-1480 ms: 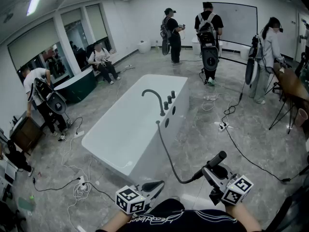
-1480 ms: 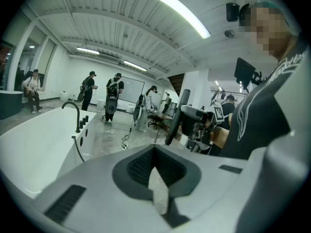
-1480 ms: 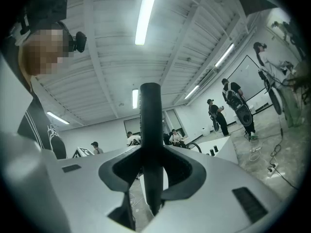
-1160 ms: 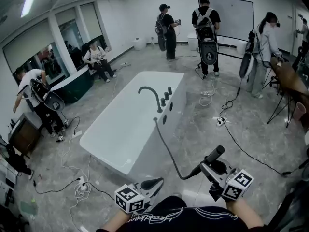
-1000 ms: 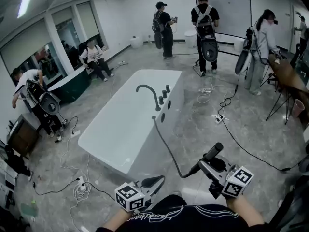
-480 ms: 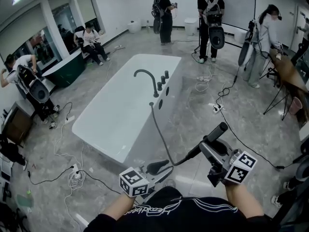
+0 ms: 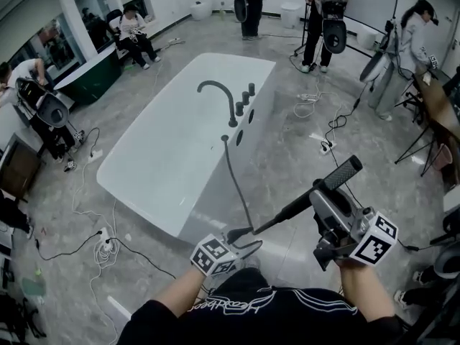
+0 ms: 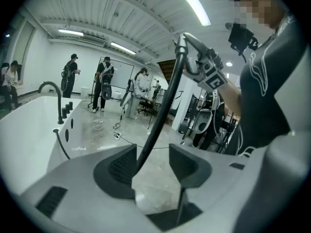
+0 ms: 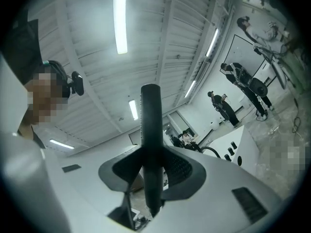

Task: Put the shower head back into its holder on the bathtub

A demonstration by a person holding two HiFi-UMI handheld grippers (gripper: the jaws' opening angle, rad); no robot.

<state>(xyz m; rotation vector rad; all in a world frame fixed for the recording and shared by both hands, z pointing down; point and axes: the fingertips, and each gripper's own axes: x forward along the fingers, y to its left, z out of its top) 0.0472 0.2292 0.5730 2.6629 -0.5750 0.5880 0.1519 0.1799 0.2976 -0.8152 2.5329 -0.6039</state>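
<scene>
While its jaws are opening, left gripper [image 7: 248,240] [image 8: 151,165]: low at 6 o'clock in the head view. The hose [image 7: 231,175] [image 8: 163,106] passes between the jaws, leaning on one with a gap to the other, not clamped.
Right gripper [image 7: 320,196] [image 9: 151,171]: at 4 o'clock, tilted upward. Its jaws are closed on the handle of the shower head [image 7: 343,172] [image 9: 150,125].
Shower head: dark and stick-shaped. It is held in the air over the floor, well apart from the bathtub [image 7: 165,149], with its spray end toward 2 o'clock.
Hose: dark. It leaves the bathtub rim near the faucet [image 7: 215,94], hangs down the tub's side, curves through the left gripper and joins the handle.
Bathtub: white, rectangular, at 11 o'clock. Its long axis runs from 7 to 1 o'clock.
Faucet: dark arched spout on the tub's right rim, at 12 o'clock.
Rim fittings [image 7: 245,99]: three dark posts just beside the faucet. Which part serves as the holder cannot be told.
Floor [image 7: 287,157]: grey, marbled. Loose cables [image 7: 330,128] lie at 2 o'clock and at 8 o'clock.
People [image 7: 321,6]: several stand beyond the tub at 12 to 2 o'clock, and others are at 10 o'clock.
</scene>
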